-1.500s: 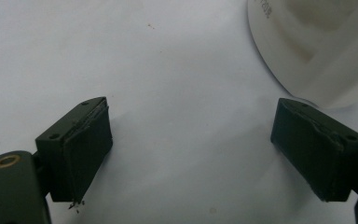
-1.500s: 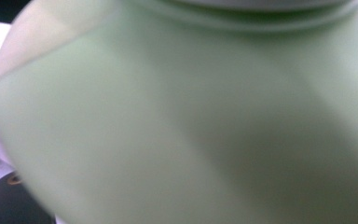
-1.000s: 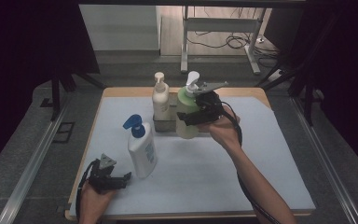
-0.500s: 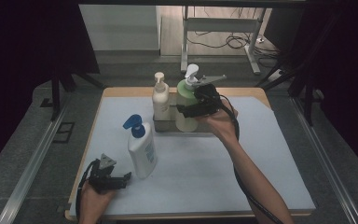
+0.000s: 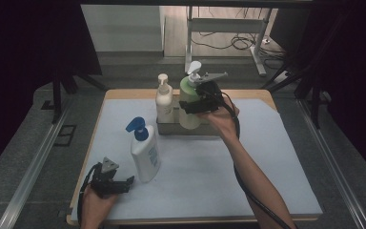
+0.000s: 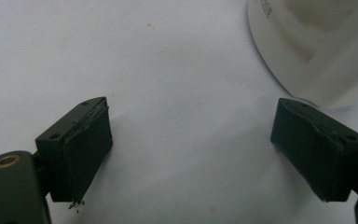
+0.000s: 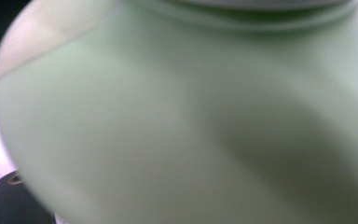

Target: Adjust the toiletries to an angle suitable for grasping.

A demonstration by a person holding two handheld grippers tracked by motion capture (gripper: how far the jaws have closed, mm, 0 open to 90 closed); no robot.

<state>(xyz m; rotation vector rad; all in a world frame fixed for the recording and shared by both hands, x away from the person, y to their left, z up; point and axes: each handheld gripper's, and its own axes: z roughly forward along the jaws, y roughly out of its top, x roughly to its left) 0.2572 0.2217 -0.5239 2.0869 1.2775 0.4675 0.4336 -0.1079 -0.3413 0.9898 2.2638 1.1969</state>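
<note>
Bench (image 5: 267, 157): a wide board with a pale sheet on it; the near edge is cut off at the bottom of the high view.
Grey tray (image 5: 169, 129): at the far middle of the bench; its inside is hidden behind the bottles, so the compartments cannot be told.
Green bottle (image 5: 188, 107): pale green body, white pump head, standing upright at the right end of the tray, just beside the cream bottle; whether its base rests in the tray is hidden. In the right gripper view the green bottle (image 7: 191, 116) is very close and blurred.
Right gripper (image 5: 196, 106): the jaws hold the green bottle by its body; the pads are hard to make out.
White bottle (image 5: 145, 157): blue pump, upright at the near left.
Cream bottle (image 5: 164, 100): upright in the tray.
Left gripper (image 5: 124, 183): low over the bench, the jaws wide with nothing between them.
</note>
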